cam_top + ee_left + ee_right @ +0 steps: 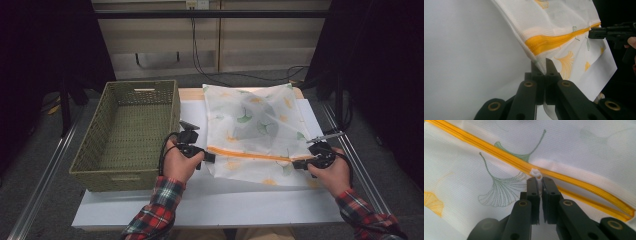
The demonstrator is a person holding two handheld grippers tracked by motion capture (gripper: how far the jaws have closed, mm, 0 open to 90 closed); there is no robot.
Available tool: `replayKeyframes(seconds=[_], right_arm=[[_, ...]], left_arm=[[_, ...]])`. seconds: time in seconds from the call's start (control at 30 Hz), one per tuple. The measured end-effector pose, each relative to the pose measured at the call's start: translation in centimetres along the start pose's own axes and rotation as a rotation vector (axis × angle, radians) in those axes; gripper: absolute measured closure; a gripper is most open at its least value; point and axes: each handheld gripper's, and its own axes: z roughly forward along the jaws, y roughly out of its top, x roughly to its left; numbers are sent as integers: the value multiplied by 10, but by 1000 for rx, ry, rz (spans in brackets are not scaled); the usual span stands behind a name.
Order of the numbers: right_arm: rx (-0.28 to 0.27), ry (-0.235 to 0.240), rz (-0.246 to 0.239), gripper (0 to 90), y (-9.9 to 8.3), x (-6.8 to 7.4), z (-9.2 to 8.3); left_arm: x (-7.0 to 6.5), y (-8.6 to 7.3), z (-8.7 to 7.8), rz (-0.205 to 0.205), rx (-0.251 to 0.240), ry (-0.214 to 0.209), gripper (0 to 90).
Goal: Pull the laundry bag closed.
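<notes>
Right gripper view is showing the nearest detail: the right gripper (539, 185) is pinching the small white zipper pull (536, 174) between its closed jaws, sitting right on the orange zipper (499, 155). Beyond the pull toward the bag's corner the two orange tapes are lying apart, so I judge that stretch to be unzipped, while on the other side the zipper is running as one closed band.

From the left gripper view, the left gripper (542, 68) is clamping the mesh bag (554, 20) at its edge, just below the end of the orange band, with the jaws shut on the fabric and the cloth lifting off the white table cover (461, 62).

Looking down from the high view, the bag is lying flat on the table, just beside the green woven basket (127, 135) on its left. The zipper's long axis is running crosswise near the bag's near edge, from one hand to the other, sloping slightly down toward the right. The right hand (332, 172) is the one on the pull; the left hand (179, 162) is anchoring the opposite end, so any pull will be travelling along that line toward the left gripper.
</notes>
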Motion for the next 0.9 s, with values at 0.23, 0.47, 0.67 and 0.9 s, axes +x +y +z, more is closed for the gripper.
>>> replayKeyframes(seconds=[0.23, 0.47, 0.67, 0.9], right_arm=[[0, 8, 9, 857, -1, -4, -1], [0, 2, 9, 858, -2, -4, -1], [0, -15, 14, 857, -2, -5, -2], [3, -10, 17, 857, -2, -7, -2]], left_arm=[[0, 0, 0, -2, 0, -2, 894], [1, 1, -1, 2, 6, 2, 894], [0, 1, 0, 3, 4, 2, 894], [1, 2, -1, 5, 2, -1, 894]])
